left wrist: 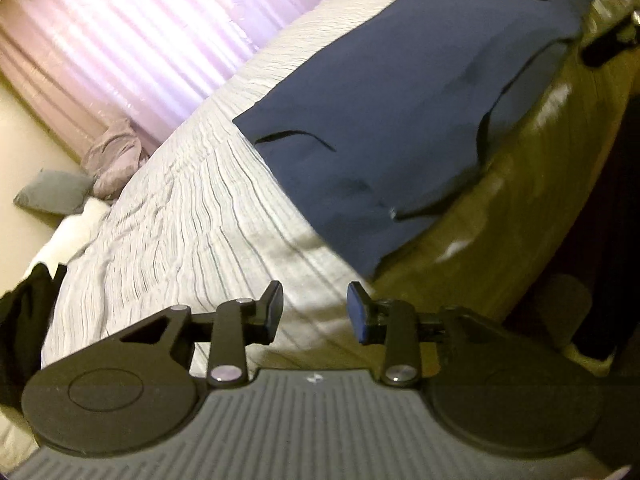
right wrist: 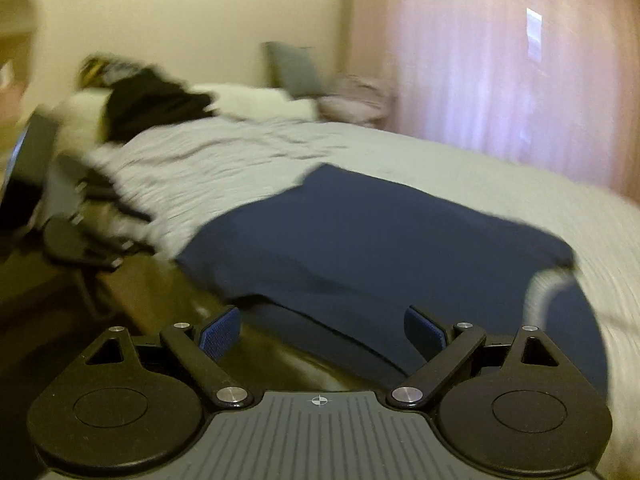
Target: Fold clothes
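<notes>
A navy blue garment (left wrist: pixel 380 120) lies flat on the bed's pale striped cover (left wrist: pixel 180 220), its near side hanging over the wooden bed edge (left wrist: pixel 520 200). My left gripper (left wrist: pixel 316 310) hovers open above the cover, short of the garment's nearest corner, with nothing between its fingers. In the right wrist view the same garment (right wrist: pixel 380 240) spreads straight ahead. My right gripper (right wrist: pixel 323 332) stands wide open just before the garment's hanging edge; its pads touch no cloth. The view is blurred.
A heap of black clothes (right wrist: pixel 152 104) lies near the white pillows at the head of the bed. A grey cushion (right wrist: pixel 292 68) and a pinkish bundle (right wrist: pixel 356 96) sit by the wall. Pink curtains (left wrist: pixel 140 40) run along the bed's far side.
</notes>
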The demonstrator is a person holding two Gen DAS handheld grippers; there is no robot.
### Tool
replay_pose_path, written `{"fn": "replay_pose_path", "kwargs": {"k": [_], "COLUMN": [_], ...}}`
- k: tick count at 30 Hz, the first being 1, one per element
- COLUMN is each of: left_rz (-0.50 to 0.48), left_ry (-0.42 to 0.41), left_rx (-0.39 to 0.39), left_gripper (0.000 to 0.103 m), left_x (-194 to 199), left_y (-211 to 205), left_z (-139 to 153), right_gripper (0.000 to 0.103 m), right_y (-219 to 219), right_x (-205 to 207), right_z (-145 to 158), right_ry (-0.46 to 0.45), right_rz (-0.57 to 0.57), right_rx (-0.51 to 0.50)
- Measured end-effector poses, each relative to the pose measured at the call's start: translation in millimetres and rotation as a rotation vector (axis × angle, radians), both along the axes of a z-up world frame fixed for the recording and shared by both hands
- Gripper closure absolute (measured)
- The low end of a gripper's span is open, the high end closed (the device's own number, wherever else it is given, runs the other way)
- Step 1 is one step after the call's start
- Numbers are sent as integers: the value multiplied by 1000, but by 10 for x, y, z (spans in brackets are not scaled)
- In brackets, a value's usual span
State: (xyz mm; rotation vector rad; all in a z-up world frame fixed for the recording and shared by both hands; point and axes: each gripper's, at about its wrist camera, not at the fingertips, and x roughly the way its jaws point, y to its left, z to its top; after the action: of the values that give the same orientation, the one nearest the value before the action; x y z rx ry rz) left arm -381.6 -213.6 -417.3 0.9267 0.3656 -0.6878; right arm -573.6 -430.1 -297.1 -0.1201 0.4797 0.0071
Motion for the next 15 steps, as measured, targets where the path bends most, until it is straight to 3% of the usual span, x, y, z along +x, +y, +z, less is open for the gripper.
{"fn": "replay_pose_path", "kwargs": {"k": [5, 6, 8, 15], "left_rz": [-19, -18, -15, -10], "left_ry": [6, 7, 8, 8], "left_rx": [-30, -37, -53, -79], "left_gripper": [69, 69, 69, 67], "left_x": [206, 233, 278, 374], "left_y": [92, 95, 111, 137], "left_z": [-20, -21, -24, -50], "right_gripper": [13, 28, 44, 44], "right_y": [659, 772, 929, 1165], "right_x": [505, 608, 789, 1223], "right_z": [-280, -365, -525, -1004], "right_ry": [26, 33, 43, 87], "right_rz": [169, 193, 220, 269], "right_rx": [-258, -312, -401, -653]}}
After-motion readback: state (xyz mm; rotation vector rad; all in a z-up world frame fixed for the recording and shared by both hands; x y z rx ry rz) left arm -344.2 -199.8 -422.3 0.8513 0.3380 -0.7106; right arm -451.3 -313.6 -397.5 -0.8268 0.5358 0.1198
